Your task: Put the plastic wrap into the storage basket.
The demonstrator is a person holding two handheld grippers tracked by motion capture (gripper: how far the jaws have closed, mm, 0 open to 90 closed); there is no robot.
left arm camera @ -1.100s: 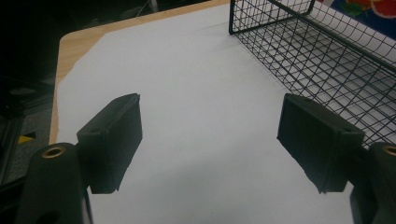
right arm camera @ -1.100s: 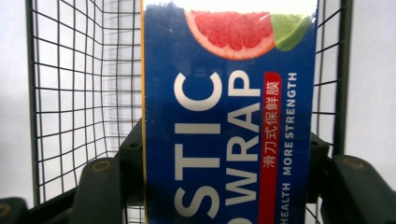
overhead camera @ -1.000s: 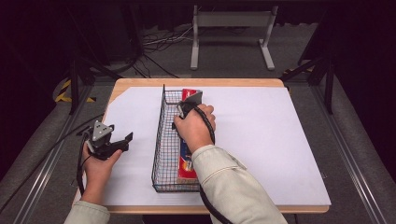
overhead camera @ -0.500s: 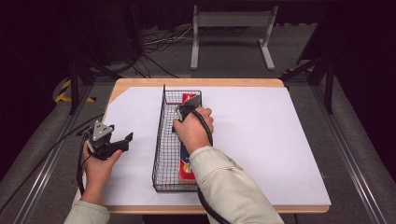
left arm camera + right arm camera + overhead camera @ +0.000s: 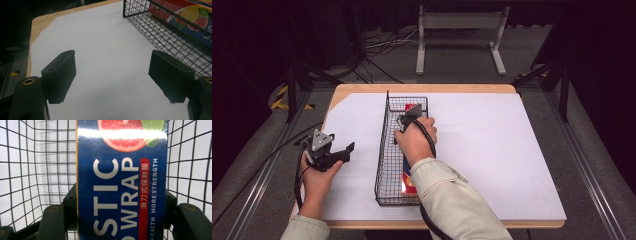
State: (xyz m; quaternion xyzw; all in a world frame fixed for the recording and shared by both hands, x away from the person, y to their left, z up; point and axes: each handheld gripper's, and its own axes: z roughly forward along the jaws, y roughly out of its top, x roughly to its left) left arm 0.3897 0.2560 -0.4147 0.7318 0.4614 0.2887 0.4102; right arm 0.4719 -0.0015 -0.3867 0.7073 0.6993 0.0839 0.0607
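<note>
The left hand (image 5: 316, 172) holds the left gripper (image 5: 343, 151) low at the person's left side, forearm entering from the bottom edge, jaws pointing toward the right. In the left gripper view its two black jaws stand wide apart with nothing between them. The right arm, in a light sleeve (image 5: 457, 205), reaches forward and inward; the right hand (image 5: 416, 141) grips the right gripper (image 5: 408, 118), pointed away from the person. In the right gripper view its jaws press against both sides of a held item.
</note>
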